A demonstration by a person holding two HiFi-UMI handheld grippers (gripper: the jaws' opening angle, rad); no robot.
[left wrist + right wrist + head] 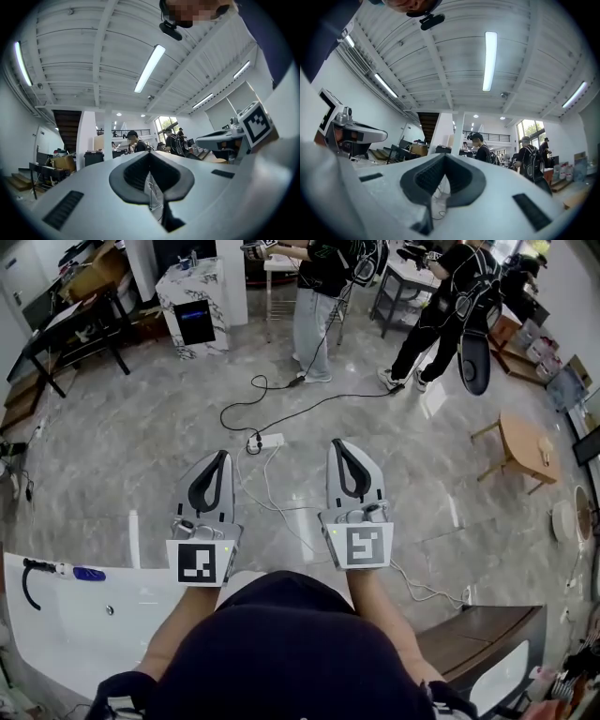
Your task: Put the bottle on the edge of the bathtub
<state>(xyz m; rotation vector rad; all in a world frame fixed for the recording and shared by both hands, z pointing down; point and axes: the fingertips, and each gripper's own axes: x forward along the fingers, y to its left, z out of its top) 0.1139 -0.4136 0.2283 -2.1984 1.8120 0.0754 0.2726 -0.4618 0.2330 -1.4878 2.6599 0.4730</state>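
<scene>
In the head view my left gripper (222, 457) and my right gripper (337, 444) are held side by side over the marble floor, pointing away from me. Both are shut with nothing between their tips. The white bathtub (56, 615) lies at the lower left, below and left of the left gripper. On its rim lies a small white and blue bottle-like item (82, 572) beside a black hose (28, 582). The left gripper view shows the left gripper (150, 154) tilted up towards the ceiling, jaws closed. The right gripper view shows the right gripper (444, 157) the same way.
A white power strip (267, 440) and cables lie on the floor just ahead of the grippers. Two people (319, 296) stand at the back near a marble pedestal (192, 306). A round wooden table (530, 446) is at the right, a dark bench (478, 634) at lower right.
</scene>
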